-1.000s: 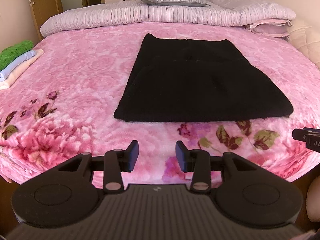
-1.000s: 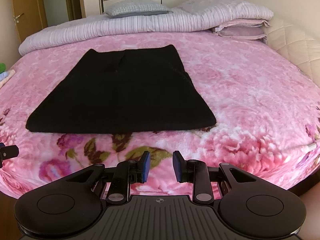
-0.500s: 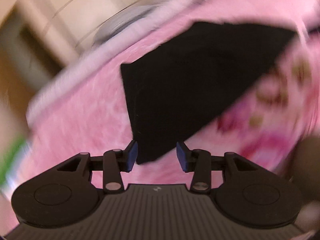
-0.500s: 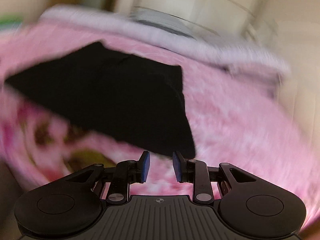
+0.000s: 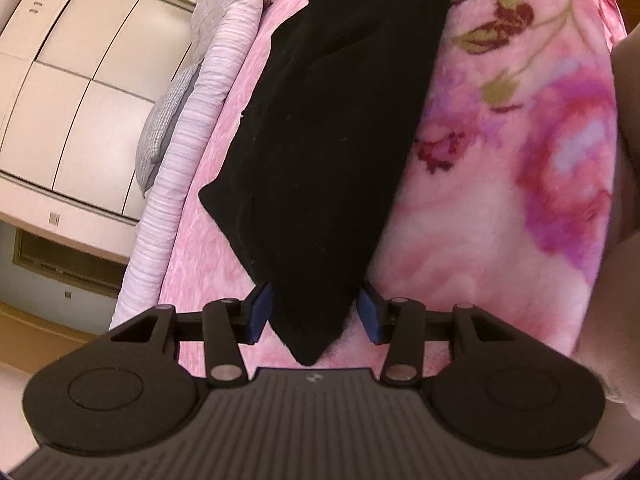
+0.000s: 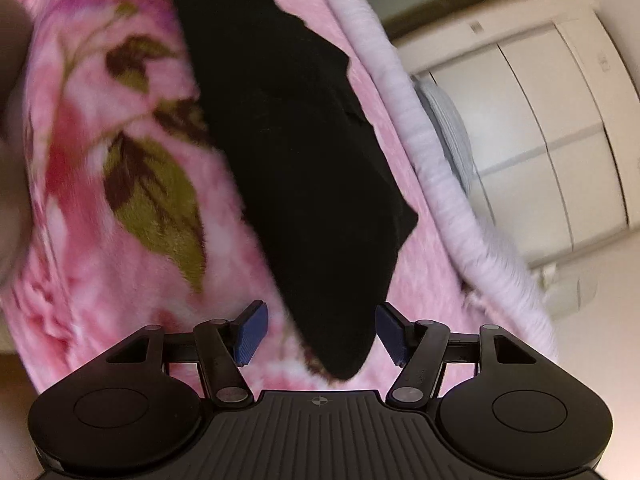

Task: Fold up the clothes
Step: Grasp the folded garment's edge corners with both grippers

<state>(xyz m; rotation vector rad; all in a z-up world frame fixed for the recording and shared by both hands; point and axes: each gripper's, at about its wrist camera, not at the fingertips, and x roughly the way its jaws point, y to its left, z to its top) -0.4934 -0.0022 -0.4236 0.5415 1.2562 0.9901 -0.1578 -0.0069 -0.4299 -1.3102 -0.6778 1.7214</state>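
Both grippers have dropped from a level standoff at the bed's near edge, where they sat 1 second ago, and rolled in toward the near corners of the black garment. On my left wrist view the left gripper now has one near corner of the cloth lying between its 2 blue pads, which stand apart with a gap on each side of the fabric, so nothing is pinched yet. On the right wrist view the right gripper is in the mirror position: the other near corner of the black garment pokes in between its pads, and those jaws also stand wide, a little wider than the left pair. The garment itself looks undisturbed, flat on the pink floral blanket, stretching forward and away from each gripper toward the striped lilac duvet and the wardrobe doors beyond. I read this as the approach being finished and the grasp being the step in hand; the fold itself has not begun. Next I would close both pairs on their corners, taking care to catch only the black cloth, since the plush blanket sits right under the pads and could be nipped along with it. The right view is slightly smeared, so I cannot judge how deep that corner sits.
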